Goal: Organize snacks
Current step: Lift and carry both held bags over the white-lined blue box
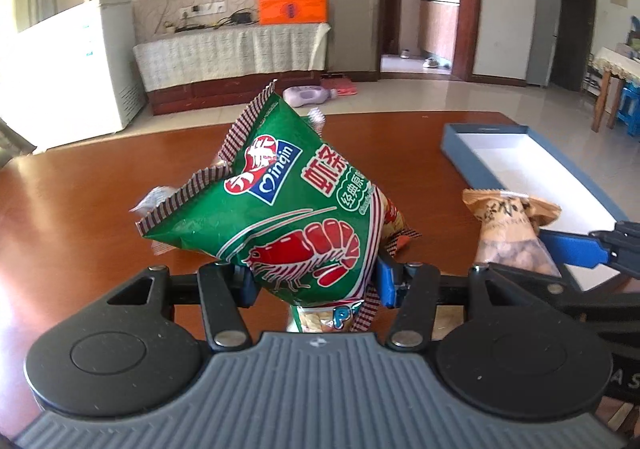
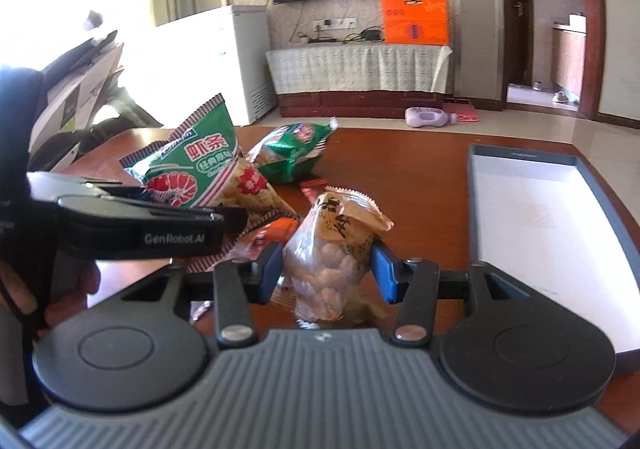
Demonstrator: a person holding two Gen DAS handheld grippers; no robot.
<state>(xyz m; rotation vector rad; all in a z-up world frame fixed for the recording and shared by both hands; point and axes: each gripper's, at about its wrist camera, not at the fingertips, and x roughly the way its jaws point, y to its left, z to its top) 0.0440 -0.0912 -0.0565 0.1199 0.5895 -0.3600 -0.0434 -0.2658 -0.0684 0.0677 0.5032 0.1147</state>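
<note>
My left gripper (image 1: 316, 281) is shut on a green shrimp-stick snack bag (image 1: 296, 217), lifted above the brown table (image 1: 100, 189). That same green bag (image 2: 188, 173) shows at the left of the right wrist view, with the left gripper (image 2: 230, 219) on it. My right gripper (image 2: 326, 271) is shut on a clear bag of round nuts with a tan printed top (image 2: 334, 261). The nut bag (image 1: 514, 233) also appears at the right of the left wrist view. A second green snack bag (image 2: 294, 151) lies on the table behind. An open blue box with a white inside (image 2: 536, 233) lies to the right.
The blue box (image 1: 532, 173) sits near the table's right edge. A red-orange wrapper (image 2: 272, 237) lies under the held green bag. Beyond the table are a white freezer (image 1: 68, 73), a cloth-covered TV stand (image 1: 232, 53) and a purple bottle (image 1: 308, 95) on the floor.
</note>
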